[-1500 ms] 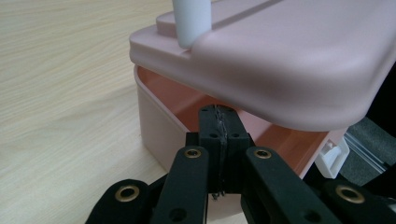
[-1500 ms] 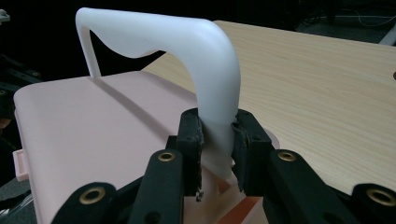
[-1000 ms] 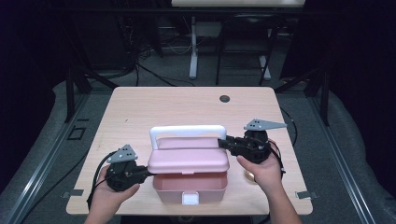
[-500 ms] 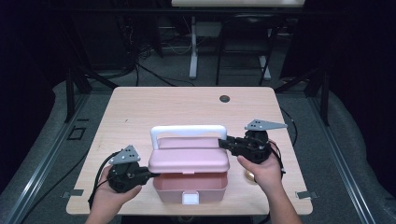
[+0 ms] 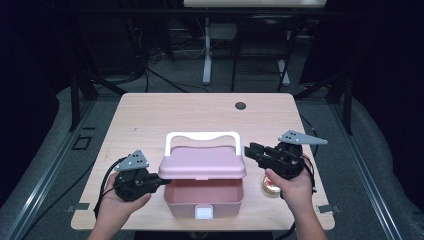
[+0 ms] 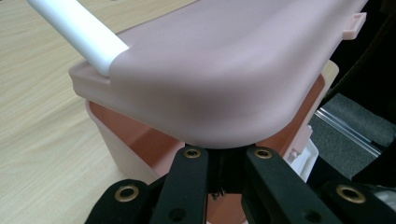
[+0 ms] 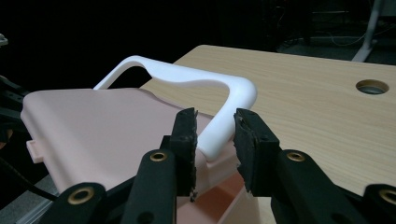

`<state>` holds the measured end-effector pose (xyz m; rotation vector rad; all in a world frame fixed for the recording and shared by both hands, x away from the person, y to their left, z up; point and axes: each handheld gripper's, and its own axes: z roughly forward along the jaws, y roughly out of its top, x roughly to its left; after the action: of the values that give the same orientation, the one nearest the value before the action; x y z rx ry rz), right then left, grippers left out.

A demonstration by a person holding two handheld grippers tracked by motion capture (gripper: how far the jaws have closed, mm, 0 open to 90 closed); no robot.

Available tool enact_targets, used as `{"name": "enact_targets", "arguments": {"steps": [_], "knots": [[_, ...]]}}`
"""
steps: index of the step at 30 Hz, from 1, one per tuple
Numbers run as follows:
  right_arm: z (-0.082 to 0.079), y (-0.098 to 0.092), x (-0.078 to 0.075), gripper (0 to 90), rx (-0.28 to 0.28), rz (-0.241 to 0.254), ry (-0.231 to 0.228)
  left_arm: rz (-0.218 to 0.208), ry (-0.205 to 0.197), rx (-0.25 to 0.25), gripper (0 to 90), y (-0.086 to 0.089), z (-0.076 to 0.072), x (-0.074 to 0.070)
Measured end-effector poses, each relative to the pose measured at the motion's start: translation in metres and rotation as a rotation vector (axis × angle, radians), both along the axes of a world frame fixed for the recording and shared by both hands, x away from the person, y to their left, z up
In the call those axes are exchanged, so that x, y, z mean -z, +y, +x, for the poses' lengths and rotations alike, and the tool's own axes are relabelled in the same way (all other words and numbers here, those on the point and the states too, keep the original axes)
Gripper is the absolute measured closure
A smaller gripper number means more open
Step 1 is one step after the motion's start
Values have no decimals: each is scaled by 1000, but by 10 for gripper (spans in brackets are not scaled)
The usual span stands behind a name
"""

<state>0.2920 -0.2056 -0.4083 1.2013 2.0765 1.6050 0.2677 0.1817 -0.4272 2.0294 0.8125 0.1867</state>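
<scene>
Box: a pink plastic box (image 5: 202,197) sits at my near edge of the wooden table (image 5: 200,112), its body open at the front, where I can see down into it.
Lid: the pink lid (image 5: 201,162) is tilted up, front edge raised off the body and hinged along the back; the gap shows clearly in the left gripper view.
Handle: a white handle (image 5: 202,137) arches behind the lid and lies back toward the far side.
Left gripper: my left gripper (image 5: 159,181) is at the lid's left front corner, jaws tucked just under the rim. Its jaws stand close together with a slim gap; whether they pinch the rim I cannot tell.
Right gripper: my right gripper (image 5: 251,151) sits just beside the lid's right rear corner, jaws apart, with the handle's right leg between them but not clamped.
Other: a small round orange-and-white object (image 5: 270,185) lies on the table under my right hand; I can't identify it.
Step in hand, my judgement: opening the lid.
Doing it well: lift along the hinge's arc, not straight up, so the light box doesn't drag or tip. I'd use the right gripper to steady the back. Keep the left jaws from slipping off the curved rim.
</scene>
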Motion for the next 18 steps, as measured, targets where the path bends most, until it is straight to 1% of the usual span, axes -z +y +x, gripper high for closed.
{"name": "enact_targets", "arguments": {"steps": [3, 4, 8, 10, 14, 18], "knots": [[-4, -3, 0, 694, 17, -8, -6, 0, -9, -1, 893, 0, 2, -3], [-6, -3, 1, 694, 23, -11, -7, -6, -10, -4, 893, -1, 3, -4], [-8, -3, 5, 695, 39, -24, 0, -13, -15, -5, 893, 0, 5, -7], [-9, -2, 8, 686, 51, -40, 9, -14, -18, -1, 893, 0, 7, -8], [-11, -1, 7, 676, 55, -52, 18, -19, -21, -5, 894, 1, 8, -10], [-13, -1, 5, 677, 89, -68, 4, -24, -25, -8, 894, 1, 9, -11]]}}
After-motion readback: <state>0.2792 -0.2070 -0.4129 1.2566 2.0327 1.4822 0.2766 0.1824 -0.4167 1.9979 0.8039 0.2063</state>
